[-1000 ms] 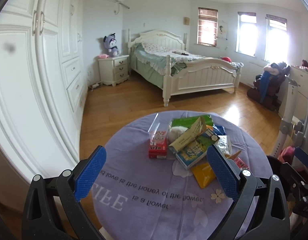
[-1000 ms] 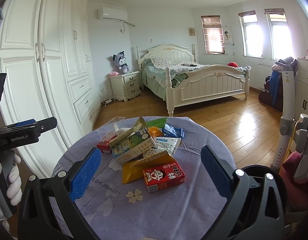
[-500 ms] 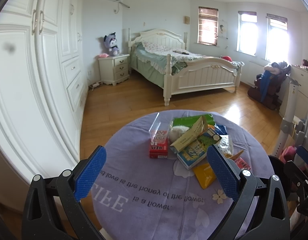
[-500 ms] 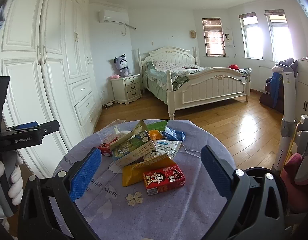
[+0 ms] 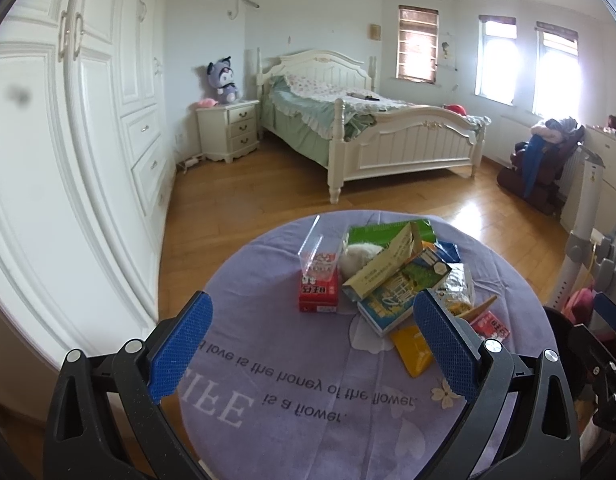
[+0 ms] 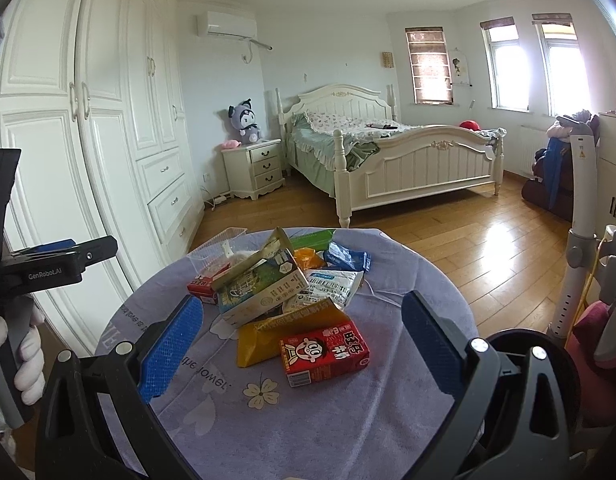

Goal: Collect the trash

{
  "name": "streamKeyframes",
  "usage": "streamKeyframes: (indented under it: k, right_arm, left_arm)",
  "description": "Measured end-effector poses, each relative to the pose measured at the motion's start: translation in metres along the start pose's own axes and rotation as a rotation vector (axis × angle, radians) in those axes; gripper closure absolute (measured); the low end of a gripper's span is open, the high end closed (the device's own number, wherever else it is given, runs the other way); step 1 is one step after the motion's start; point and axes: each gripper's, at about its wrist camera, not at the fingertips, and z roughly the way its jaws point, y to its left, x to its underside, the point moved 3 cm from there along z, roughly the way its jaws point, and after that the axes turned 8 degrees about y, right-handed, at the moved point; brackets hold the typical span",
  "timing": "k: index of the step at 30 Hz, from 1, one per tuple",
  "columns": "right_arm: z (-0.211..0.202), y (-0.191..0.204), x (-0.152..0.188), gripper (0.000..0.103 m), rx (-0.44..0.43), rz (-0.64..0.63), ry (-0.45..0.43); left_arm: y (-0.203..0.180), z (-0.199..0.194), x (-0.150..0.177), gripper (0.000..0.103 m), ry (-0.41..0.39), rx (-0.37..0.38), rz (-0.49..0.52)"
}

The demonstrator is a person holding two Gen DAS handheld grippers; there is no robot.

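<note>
The trash [image 6: 292, 300] is piled at the table's [image 6: 348, 432] centre, framed beyond both spread, empty grippers [image 5: 312, 344] [image 6: 296, 344].

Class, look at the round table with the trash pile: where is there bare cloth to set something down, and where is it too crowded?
Bare purple tablecloth lies on the near side, around the printed lettering, and left of the red carton. The trash pile crowds the centre and far side. Both the left gripper and right gripper hang open.

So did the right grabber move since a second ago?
Yes. The right gripper rose and pulled back a little: the red milk carton and table now sit lower between its open fingers.
</note>
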Motion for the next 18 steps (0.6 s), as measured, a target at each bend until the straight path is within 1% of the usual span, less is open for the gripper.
streamKeyframes:
  k: [3, 5, 6, 8, 10, 11, 12, 13, 14, 15, 16, 18]
  right_arm:
    - [0.009, -0.004, 0.002, 0.005, -0.004, 0.003, 0.027]
    - [0.021, -0.005, 0.003, 0.005, -0.04, 0.001, 0.066]
    - [0.029, -0.007, 0.002, 0.005, -0.067, 0.002, 0.088]
    - [0.048, -0.016, -0.008, 0.006, -0.119, 0.001, 0.137]
    - [0.074, -0.024, -0.028, 0.016, -0.193, 0.024, 0.181]
    - [0.089, -0.025, -0.039, 0.025, -0.233, 0.031, 0.21]
    - [0.104, -0.023, -0.052, 0.029, -0.268, 0.028, 0.217]
    - [0.118, -0.019, -0.062, 0.029, -0.299, 0.014, 0.23]
    - [0.13, -0.012, -0.072, 0.031, -0.32, -0.009, 0.229]
    - [0.144, -0.007, -0.08, 0.031, -0.326, -0.031, 0.25]
    - [0.158, -0.004, -0.083, 0.031, -0.349, -0.027, 0.299]
    - [0.184, 0.003, -0.088, 0.031, -0.388, -0.012, 0.368]
  left_arm:
    - [0.0, 0.009, 0.0, 0.004, 0.013, 0.003, 0.003]
    - [0.006, 0.021, -0.003, 0.004, 0.035, 0.021, 0.002]
    - [0.012, 0.031, -0.005, 0.004, 0.054, 0.044, -0.01]
    - [0.031, 0.057, -0.014, 0.004, 0.106, 0.136, -0.051]
    - [0.041, 0.086, -0.024, 0.004, 0.161, 0.201, -0.07]
    - [0.044, 0.102, -0.032, 0.005, 0.188, 0.222, -0.065]
    - [0.045, 0.117, -0.039, 0.007, 0.206, 0.254, -0.058]
    - [0.046, 0.13, -0.046, 0.009, 0.216, 0.274, -0.052]
    - [0.044, 0.145, -0.054, 0.01, 0.229, 0.277, -0.04]
    - [0.042, 0.157, -0.06, 0.01, 0.24, 0.279, -0.027]
    - [0.039, 0.171, -0.067, 0.01, 0.257, 0.276, -0.008]
    - [0.032, 0.193, -0.078, 0.01, 0.276, 0.281, 0.023]
